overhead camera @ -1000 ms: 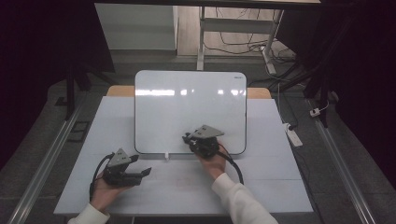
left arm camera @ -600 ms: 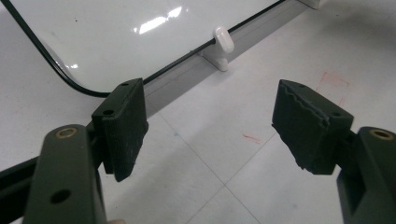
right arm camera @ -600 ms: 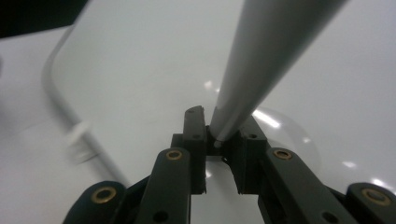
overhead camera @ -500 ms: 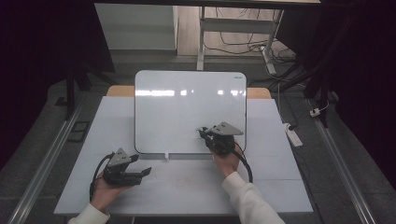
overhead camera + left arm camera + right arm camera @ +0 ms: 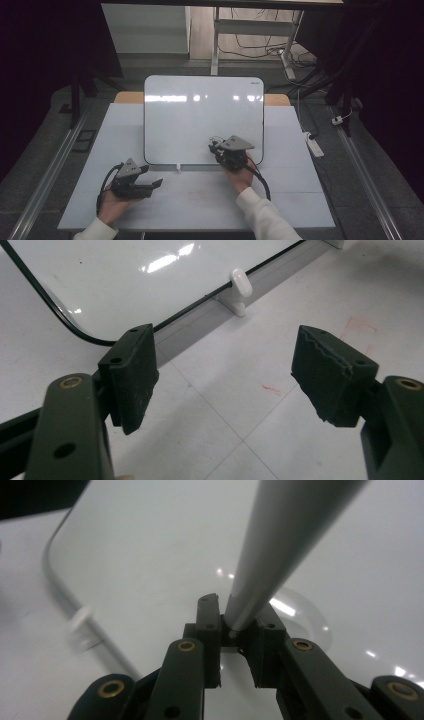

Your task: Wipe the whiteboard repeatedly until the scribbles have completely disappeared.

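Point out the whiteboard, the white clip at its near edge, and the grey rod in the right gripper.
whiteboard [image 5: 200,115]: high view, middle of its bare surface.
white clip [image 5: 241,284]: left gripper view, its rounded top.
grey rod [image 5: 280,555]: right gripper view, mid-shaft above the jaws.

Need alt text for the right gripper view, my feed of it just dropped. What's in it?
The right gripper is shut on a grey rod that rises up and to the right out of frame. Behind it lies a whiteboard, its dark rounded edge curving at the left, with a blurred white clip at that edge.
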A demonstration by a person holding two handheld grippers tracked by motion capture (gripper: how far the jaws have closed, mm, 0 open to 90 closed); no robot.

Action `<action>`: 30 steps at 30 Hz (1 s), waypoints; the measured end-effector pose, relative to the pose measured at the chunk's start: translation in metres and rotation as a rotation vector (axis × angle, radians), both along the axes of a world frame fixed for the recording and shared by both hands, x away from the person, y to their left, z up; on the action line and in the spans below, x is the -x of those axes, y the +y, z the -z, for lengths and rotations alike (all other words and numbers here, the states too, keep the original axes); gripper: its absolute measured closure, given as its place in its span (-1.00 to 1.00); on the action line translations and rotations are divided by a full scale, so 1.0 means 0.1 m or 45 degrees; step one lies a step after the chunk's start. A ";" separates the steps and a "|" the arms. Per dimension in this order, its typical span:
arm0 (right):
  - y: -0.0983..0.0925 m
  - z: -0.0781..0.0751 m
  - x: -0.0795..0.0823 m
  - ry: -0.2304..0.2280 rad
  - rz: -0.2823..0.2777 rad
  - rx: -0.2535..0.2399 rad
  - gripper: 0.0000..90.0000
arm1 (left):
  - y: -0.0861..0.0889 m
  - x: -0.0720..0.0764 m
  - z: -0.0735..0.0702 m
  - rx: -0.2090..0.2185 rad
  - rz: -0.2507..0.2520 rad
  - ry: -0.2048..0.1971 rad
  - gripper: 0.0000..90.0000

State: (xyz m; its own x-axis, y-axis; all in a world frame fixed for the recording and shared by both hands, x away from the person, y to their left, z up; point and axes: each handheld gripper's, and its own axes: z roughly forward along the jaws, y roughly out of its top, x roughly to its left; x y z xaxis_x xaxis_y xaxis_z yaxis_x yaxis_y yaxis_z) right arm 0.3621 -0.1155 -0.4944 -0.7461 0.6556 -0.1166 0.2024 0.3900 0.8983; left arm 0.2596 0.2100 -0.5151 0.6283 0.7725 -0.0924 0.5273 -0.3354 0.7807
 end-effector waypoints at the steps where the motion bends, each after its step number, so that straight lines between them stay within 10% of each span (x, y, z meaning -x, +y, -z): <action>1: 0.01 0.00 0.01 -0.019 -0.011 0.027 0.73 | 0.00 0.00 0.00 0.000 -0.003 0.001 -0.39; 7: -0.32 -0.11 -0.11 -0.011 0.136 -0.070 0.73 | 0.00 0.00 0.00 -0.002 -0.004 0.002 -0.39; 12: -0.12 -0.03 -0.03 0.006 0.024 -0.014 0.73 | 0.00 0.00 0.00 -0.001 -0.008 0.001 -0.39; 17: -0.38 -0.12 -0.13 0.002 0.129 -0.082 0.73 | 0.01 0.00 0.00 0.003 -0.010 0.000 -0.39; 21: -0.32 -0.10 -0.11 -0.023 0.076 -0.030 0.73 | 0.01 0.00 0.00 0.001 -0.012 0.000 -0.39; 25: -0.47 -0.18 -0.22 -0.010 0.149 -0.135 0.73 | 0.02 0.01 0.00 0.001 -0.017 -0.003 -0.39; 30: -0.25 -0.11 -0.16 -0.016 0.031 -0.056 0.73 | 0.00 0.01 0.00 -0.006 -0.016 0.000 -0.40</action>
